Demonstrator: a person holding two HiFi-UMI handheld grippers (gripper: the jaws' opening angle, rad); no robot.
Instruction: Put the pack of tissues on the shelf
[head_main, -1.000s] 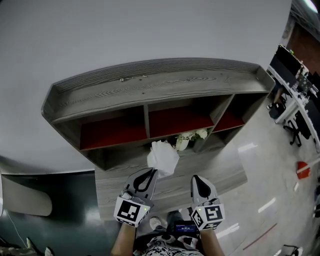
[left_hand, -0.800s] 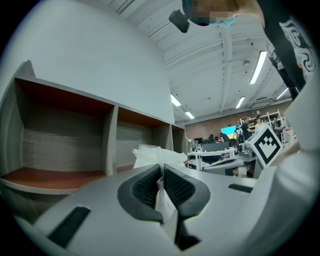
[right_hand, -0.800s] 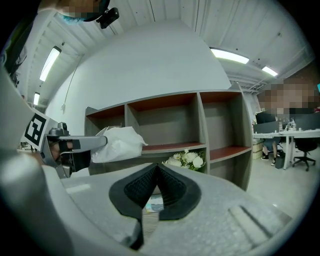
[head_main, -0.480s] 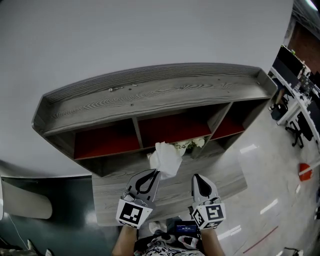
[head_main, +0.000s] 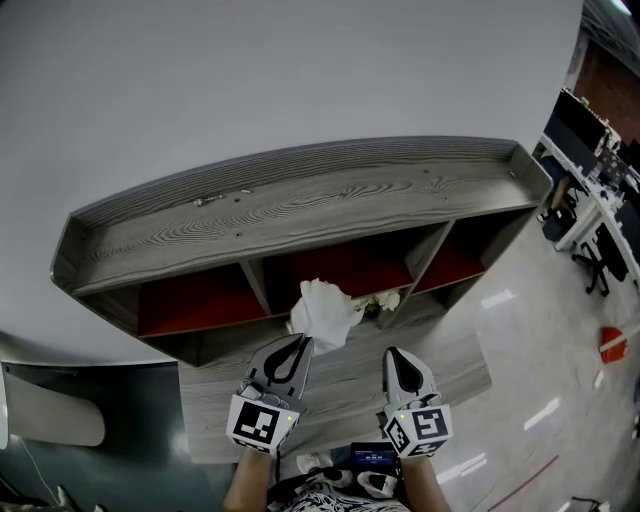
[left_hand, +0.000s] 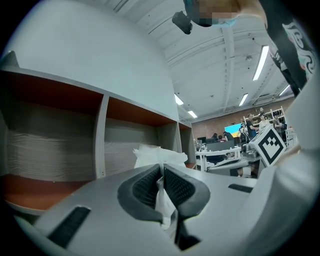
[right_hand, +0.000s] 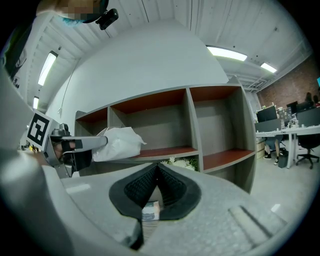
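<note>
The pack of tissues (head_main: 322, 312) is a white crumpled soft pack, held up in front of the middle opening of the grey wooden shelf (head_main: 300, 205), which has red-backed compartments. My left gripper (head_main: 297, 347) is shut on its near end. In the left gripper view the pack (left_hand: 156, 155) sticks out past the pinched left gripper (left_hand: 162, 172) toward the compartments. My right gripper (head_main: 394, 362) hangs shut to the right, with nothing in it. From the right gripper view (right_hand: 157, 171) the pack (right_hand: 120, 142) hangs at the left, level with the red shelf board.
White flowers (head_main: 378, 300) sit in the lower opening under the middle compartment. A wooden ledge (head_main: 340, 390) juts out below the grippers. Desks and chairs (head_main: 590, 180) stand at the far right, with an orange object (head_main: 610, 343) on the floor.
The shelf has slid lower and leftward in the head view. The pack has shifted slightly left, still in front of the middle compartment. Both grippers stay shut.
</note>
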